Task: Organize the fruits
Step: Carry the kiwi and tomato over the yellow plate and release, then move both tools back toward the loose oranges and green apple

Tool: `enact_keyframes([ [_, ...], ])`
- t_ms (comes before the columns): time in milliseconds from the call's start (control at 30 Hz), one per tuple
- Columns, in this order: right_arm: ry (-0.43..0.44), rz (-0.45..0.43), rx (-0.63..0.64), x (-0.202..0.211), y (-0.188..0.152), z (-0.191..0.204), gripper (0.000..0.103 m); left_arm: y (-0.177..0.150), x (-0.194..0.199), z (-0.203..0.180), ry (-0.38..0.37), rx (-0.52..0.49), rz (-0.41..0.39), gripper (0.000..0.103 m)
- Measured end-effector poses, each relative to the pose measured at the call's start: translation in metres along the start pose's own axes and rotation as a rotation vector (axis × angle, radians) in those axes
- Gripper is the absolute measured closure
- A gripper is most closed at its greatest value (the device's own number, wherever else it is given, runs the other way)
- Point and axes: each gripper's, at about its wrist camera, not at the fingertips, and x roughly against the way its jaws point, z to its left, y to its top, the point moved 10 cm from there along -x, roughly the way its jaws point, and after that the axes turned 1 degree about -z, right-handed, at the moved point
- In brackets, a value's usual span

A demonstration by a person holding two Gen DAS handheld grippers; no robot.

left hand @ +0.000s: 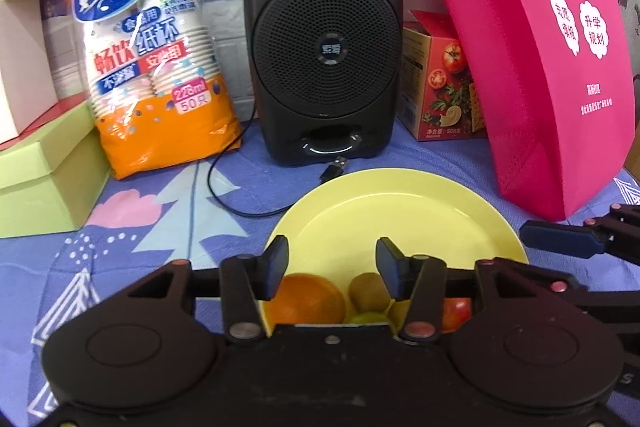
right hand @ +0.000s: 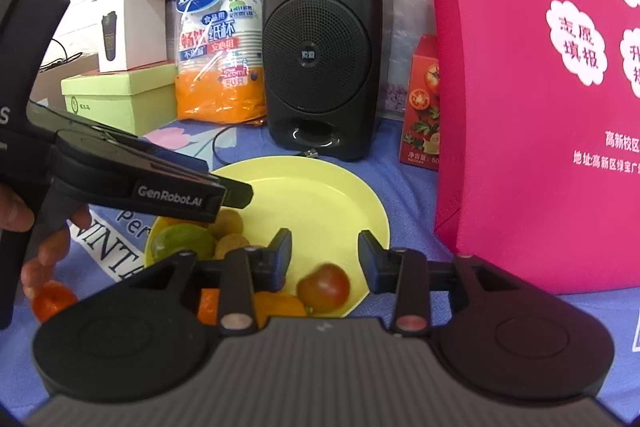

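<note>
Left gripper (left hand: 332,269): jaws apart, nothing between the pads; orange (left hand: 308,297) and kiwi (left hand: 370,291) lie just under and behind the tips, on the yellow plate (left hand: 400,203).
Right gripper (right hand: 324,259): jaws parted, empty; reddish apple (right hand: 324,287) sits below the gap, free of both pads.
Stray: a small orange fruit (right hand: 52,299) rests on the cloth (right hand: 400,187), left of the right jaws, off the plate.
Advice: lift straight up so the fingers (left hand: 276,267) do not nudge the pile; fetch the stray next, probably.
</note>
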Motion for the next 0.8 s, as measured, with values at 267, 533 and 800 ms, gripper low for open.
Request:
enact_keyframes([
  [267,0.078,0.005,0.038,0.043,-0.018,0.031,0.065,-0.007,0.042,0.004,0.001,0.012,-0.034,0.046],
  [533,0.139,0.064,0.14,0.066,-0.057,0.07,0.061,-0.028,0.102,0.004,-0.013,-0.024,-0.093,0.046],
  [800,0.143,0.112,0.179,0.062,-0.077,0.083,0.061,-0.103,0.158,0.015,-0.022,-0.001,-0.098,0.046],
])
